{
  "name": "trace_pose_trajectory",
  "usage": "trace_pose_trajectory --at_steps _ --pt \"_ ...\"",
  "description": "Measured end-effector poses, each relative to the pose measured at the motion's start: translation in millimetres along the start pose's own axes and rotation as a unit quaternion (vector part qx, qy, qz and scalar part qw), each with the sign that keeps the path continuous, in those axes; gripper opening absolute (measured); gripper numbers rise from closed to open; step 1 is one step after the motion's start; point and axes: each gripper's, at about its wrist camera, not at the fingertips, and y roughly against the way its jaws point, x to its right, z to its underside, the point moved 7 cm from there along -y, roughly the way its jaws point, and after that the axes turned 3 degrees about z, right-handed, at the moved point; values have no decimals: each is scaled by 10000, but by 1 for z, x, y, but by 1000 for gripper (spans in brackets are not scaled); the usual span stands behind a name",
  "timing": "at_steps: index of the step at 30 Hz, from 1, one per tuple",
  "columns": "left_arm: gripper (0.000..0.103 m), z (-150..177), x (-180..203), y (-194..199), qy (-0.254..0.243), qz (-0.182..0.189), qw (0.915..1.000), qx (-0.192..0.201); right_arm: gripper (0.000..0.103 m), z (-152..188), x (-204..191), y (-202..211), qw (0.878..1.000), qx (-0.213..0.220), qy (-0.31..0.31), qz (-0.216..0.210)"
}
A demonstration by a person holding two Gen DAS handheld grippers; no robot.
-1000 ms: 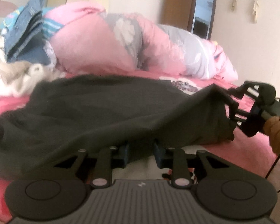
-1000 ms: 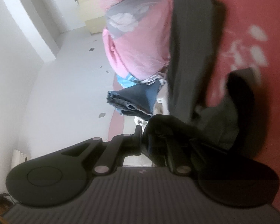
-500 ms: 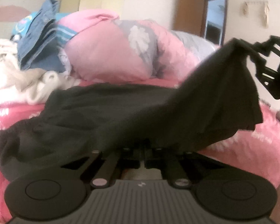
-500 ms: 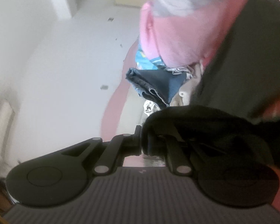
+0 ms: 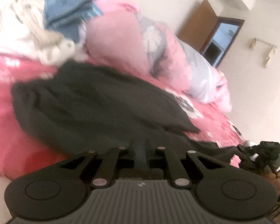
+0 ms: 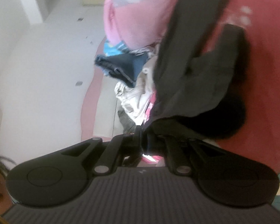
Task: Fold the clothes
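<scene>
A dark grey garment (image 5: 95, 108) lies spread across the pink bed sheet (image 5: 13, 141) in the left wrist view. My left gripper (image 5: 141, 145) is shut on its near edge. The right gripper (image 5: 259, 153) shows low at the right of that view, holding another corner of the cloth close to the bed. In the right wrist view, which is rolled sideways, my right gripper (image 6: 145, 136) is shut on the same garment (image 6: 201, 78), which drapes away over the sheet (image 6: 267, 74).
A pink and grey quilt (image 5: 140, 37) is heaped at the back of the bed. Folded blue jeans (image 5: 69, 13) and cream clothes (image 5: 28, 29) are piled at the back left. A brown door (image 5: 197, 24) is in the far wall.
The right gripper has dropped from high up down to the bed at the right, laying the cloth flat. The left gripper view has tilted and moved closer to the sheet.
</scene>
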Motion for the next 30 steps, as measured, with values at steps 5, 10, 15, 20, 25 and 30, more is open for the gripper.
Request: trace_pose_trajectory --at_steps 5,10,15,20,25,30 --pt "29 -20 27 -1 -565 29 9983 109 4 -35 -22 -11 9990 171 258 -320" --pt "29 -2 38 -53 -653 25 9951 -738 6 -91 -2 -46 9985 549 0 -57" --pt "28 21 27 -90 -411 -102 9922 -1169 30 -109 48 -39 9947 769 -428 523" --pt "28 25 19 -98 -360 -108 9918 -1219 48 -91 40 10 9925 1013 290 621" --pt "29 24 15 -95 -308 -114 9923 -1191 48 -61 18 28 9861 788 1315 642" --pt "29 25 9 -86 -130 -206 9924 -1206 48 -47 16 -7 9696 258 2062 1294"
